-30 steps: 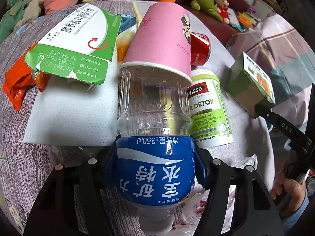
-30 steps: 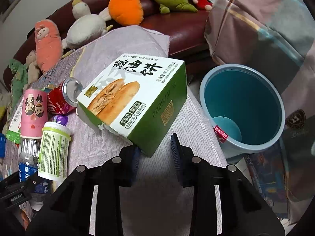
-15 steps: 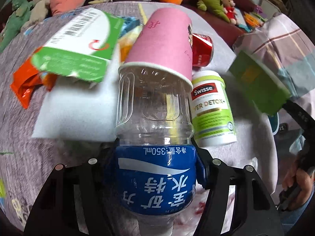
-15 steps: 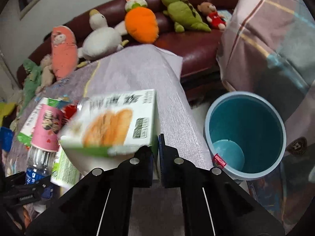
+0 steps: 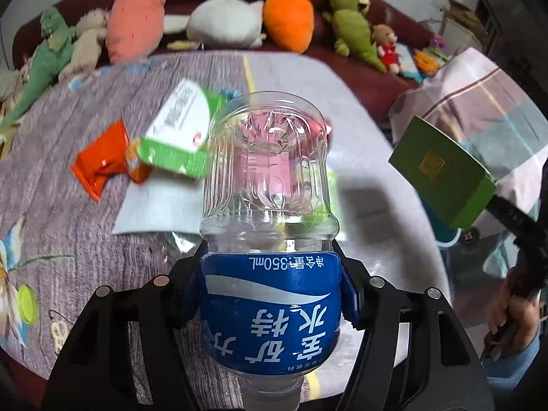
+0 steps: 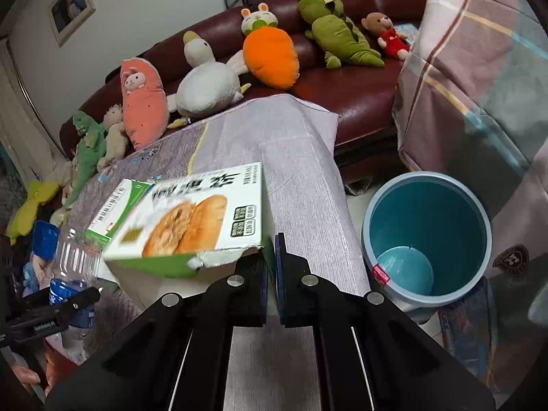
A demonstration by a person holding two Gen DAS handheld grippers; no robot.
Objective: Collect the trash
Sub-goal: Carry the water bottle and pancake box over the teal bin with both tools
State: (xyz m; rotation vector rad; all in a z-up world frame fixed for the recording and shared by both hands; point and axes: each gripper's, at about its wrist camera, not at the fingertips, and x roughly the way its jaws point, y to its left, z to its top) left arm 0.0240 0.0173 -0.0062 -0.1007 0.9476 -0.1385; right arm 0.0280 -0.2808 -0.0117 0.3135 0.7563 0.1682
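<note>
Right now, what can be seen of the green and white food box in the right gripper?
The food box is thin printed cardboard: a white face with a photo of round golden flatbreads and Chinese text, green sides, and a green back with a small gold square. Its near end is torn open with ragged edges. The right gripper pinches it at that torn corner, jaws shut on the flap. It hangs tilted, lifted off the table, with the blue bin to the right.

From my end the water bottle (image 5: 267,178) reads as clear ribbed plastic with a glossy blue label. The pastry box (image 6: 191,219) looks like printed cardboard, torn edge showing raw paper. Bin (image 6: 428,239) is smooth plastic, tablecloth (image 6: 301,171) matte woven, sofa (image 6: 359,82) shiny leather.
</note>
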